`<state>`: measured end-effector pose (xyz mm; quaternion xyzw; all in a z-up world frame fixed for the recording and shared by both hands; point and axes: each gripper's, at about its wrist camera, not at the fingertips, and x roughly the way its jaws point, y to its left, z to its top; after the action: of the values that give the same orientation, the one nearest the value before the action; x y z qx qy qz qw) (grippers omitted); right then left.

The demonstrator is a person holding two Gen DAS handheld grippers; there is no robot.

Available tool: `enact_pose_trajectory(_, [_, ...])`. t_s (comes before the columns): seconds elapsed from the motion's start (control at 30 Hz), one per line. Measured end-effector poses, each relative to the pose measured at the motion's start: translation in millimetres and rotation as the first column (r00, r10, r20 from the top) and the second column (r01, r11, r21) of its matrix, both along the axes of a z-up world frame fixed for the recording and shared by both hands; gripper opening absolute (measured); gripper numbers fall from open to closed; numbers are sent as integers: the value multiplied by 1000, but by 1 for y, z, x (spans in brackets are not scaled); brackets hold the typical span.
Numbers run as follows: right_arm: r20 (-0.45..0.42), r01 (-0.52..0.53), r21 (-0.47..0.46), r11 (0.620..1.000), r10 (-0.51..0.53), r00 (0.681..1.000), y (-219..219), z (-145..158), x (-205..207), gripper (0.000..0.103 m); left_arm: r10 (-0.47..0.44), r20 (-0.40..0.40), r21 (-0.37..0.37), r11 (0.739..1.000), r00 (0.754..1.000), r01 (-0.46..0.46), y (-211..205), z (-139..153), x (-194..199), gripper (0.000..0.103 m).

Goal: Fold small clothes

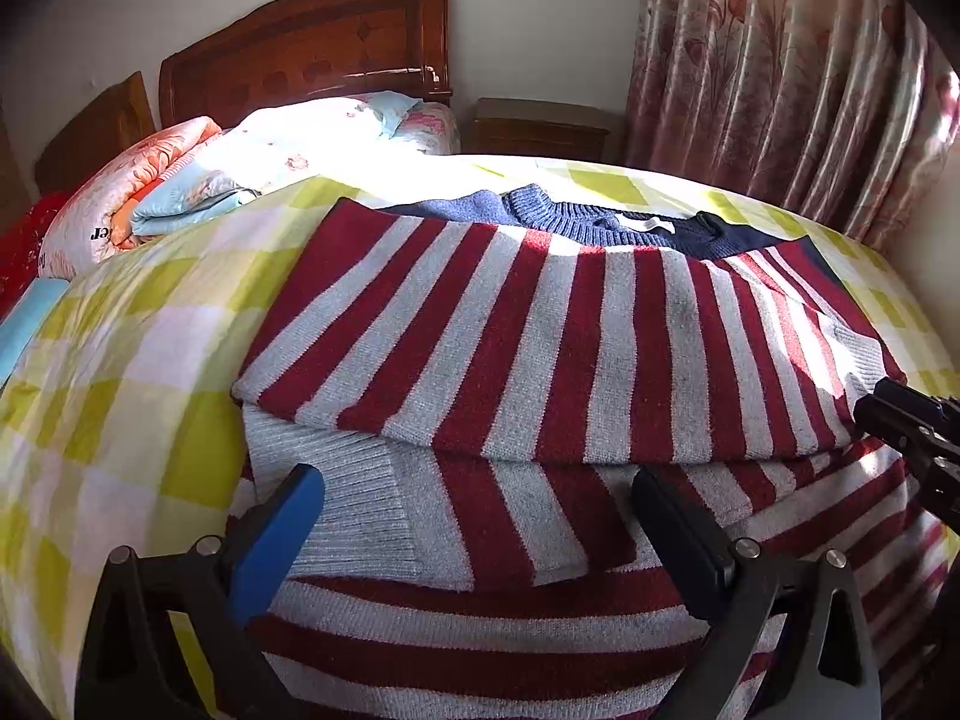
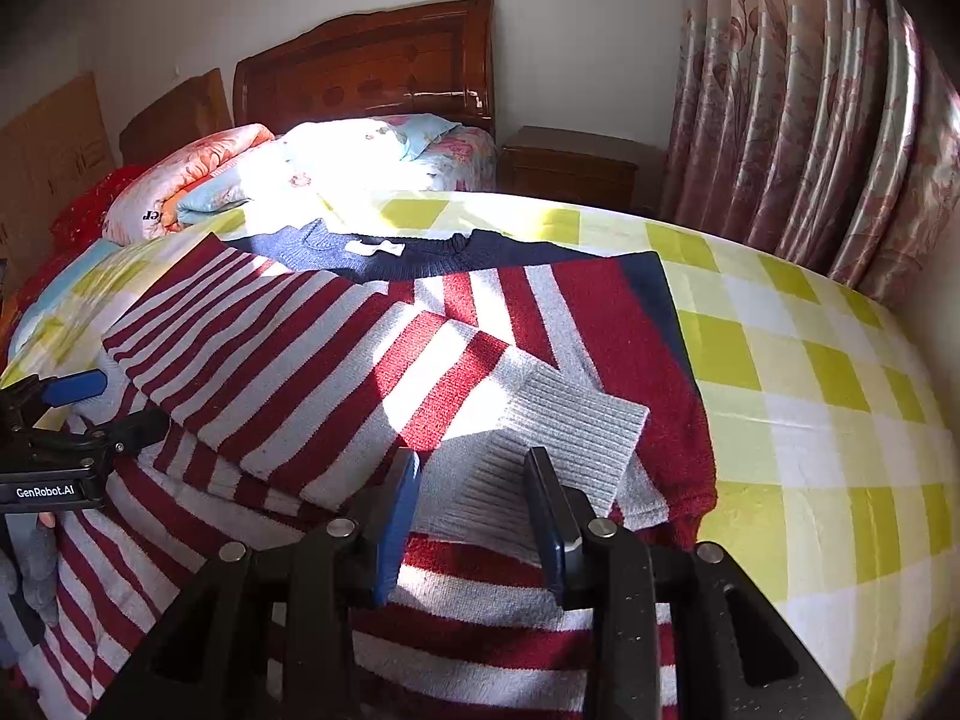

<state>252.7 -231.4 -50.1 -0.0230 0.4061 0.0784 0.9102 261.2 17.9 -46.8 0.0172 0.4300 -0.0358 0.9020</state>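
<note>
A red-and-grey striped sweater (image 1: 540, 324) with a navy collar (image 2: 420, 255) lies flat on the bed. Both sleeves are folded across its body. My left gripper (image 1: 480, 516) hovers open over the near left part, its fingers wide on either side of one sleeve's grey ribbed cuff (image 1: 354, 510). It also shows at the left edge of the right wrist view as the left gripper (image 2: 102, 408). My right gripper (image 2: 474, 510) stands open just above the other sleeve's grey cuff (image 2: 570, 438), which lies flat between the fingers without being pinched. The right gripper (image 1: 894, 414) peeks in at the right edge.
The bed carries a yellow-green checked sheet (image 2: 810, 420). Folded quilts and pillows (image 1: 210, 180) pile up by the wooden headboard (image 1: 312, 54). A nightstand (image 2: 570, 168) and floral curtains (image 2: 810, 120) stand at the far right. A gloved hand (image 2: 30, 552) holds the left gripper.
</note>
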Motion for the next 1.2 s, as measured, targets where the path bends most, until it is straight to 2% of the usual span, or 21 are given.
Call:
enact_pose_trajectory(0.1, [25,-39,57,998,37,999,16,6,-22,38,-27,27,-34,999,999,28,-7,7,-7,103])
enact_pose_trajectory(0.17, [-7,-58,-13,998,58,998,32,-2,-19,38,-83,10,-2,997,997,83,-22,4,-3,103])
enact_pose_trajectory(0.2, [0,-64,-54,996,64,998,39,-6,-18,41,-103,-13,54,993,995,103,-30,-2,0,103])
enact_pose_trajectory(0.3, [2,-102,-149,984,103,995,46,-9,-21,42,-61,-35,-14,998,998,60,-12,-4,5,103])
enact_pose_trajectory(0.33, [-13,-97,-157,983,96,995,42,-10,-23,42,-35,-34,-3,999,999,35,-5,-5,5,103])
enact_pose_trajectory(0.37, [-20,-83,-139,987,81,996,35,-11,-25,42,0,-31,11,1000,1000,0,4,-4,3,103])
enact_pose_trajectory(0.43, [-39,-23,-35,999,22,999,5,-12,-28,45,82,-29,19,996,996,-82,24,-4,-3,103])
enact_pose_trajectory(0.53, [-50,66,-19,998,-67,997,-16,-9,-37,40,161,-6,-48,986,987,-161,46,1,-24,103])
enact_pose_trajectory(0.6, [-33,101,14,995,-101,994,-16,-1,-47,40,132,25,-104,986,991,-129,43,6,-40,103])
enact_pose_trajectory(0.63, [-14,82,44,996,-81,997,-11,4,-53,40,105,42,-107,989,994,-100,37,9,-47,103])
enact_pose_trajectory(0.7, [6,9,71,997,-9,1000,6,8,-63,40,32,56,-88,996,998,-27,20,11,-57,103])
enact_pose_trajectory(0.77, [3,-54,53,997,54,999,24,7,-72,40,-26,41,-58,998,999,29,6,6,-63,103])
enact_pose_trajectory(0.8, [8,-77,47,996,77,997,32,6,-77,40,-29,22,-32,999,999,29,4,0,-63,103])
enact_pose_trajectory(0.9, [-36,-85,2,996,85,996,37,-13,-83,40,24,-35,-97,995,999,-27,19,-6,-55,103])
enact_pose_trajectory(0.93, [-17,-83,27,996,84,996,31,-13,-85,39,36,-29,-108,993,999,-39,23,-6,-55,103])
enact_pose_trajectory(0.97, [-34,-58,39,998,59,998,24,-12,-83,39,44,-32,-105,993,999,-47,25,-6,-54,103])
enact_pose_trajectory(1.07, [-44,-18,-9,1000,18,999,10,-12,-81,39,70,-28,-97,993,997,-72,27,-7,-55,103])
enact_pose_trajectory(1.2, [-29,4,43,999,-2,1000,-6,-12,-86,39,104,-16,-111,988,994,-105,33,-5,-58,103])
